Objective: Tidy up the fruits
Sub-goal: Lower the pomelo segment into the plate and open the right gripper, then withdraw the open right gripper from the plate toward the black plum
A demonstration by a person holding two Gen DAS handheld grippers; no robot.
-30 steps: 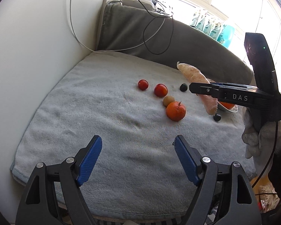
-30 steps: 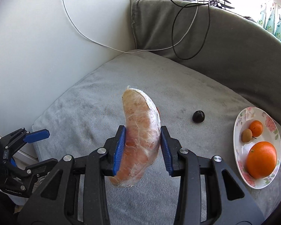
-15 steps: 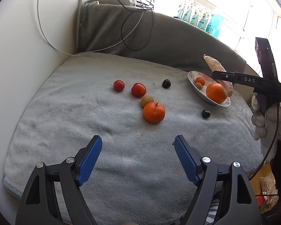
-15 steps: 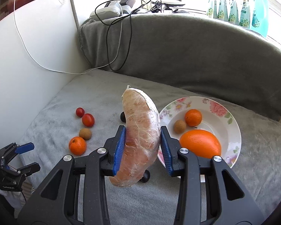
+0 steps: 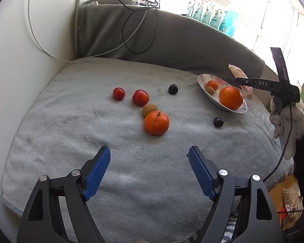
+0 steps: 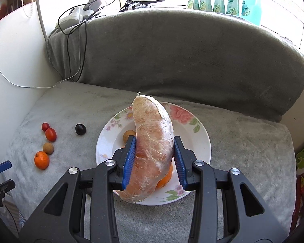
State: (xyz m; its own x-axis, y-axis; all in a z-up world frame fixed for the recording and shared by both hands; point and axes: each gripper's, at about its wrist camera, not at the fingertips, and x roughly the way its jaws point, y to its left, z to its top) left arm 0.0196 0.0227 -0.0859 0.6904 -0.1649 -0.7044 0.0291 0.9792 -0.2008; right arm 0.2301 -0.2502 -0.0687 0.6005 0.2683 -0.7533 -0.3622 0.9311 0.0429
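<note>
Above the floral white plate, the right gripper clamps a long, pale-orange, plastic-wrapped fruit; grey towel beneath; at 9 o'clock the left gripper gapes empty.

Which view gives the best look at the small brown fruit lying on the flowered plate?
The left wrist view: the small brown fruit lies unobstructed on the flowered plate, beside a small orange. In the right wrist view the wrapped item held by the right gripper hides part of it.
</note>
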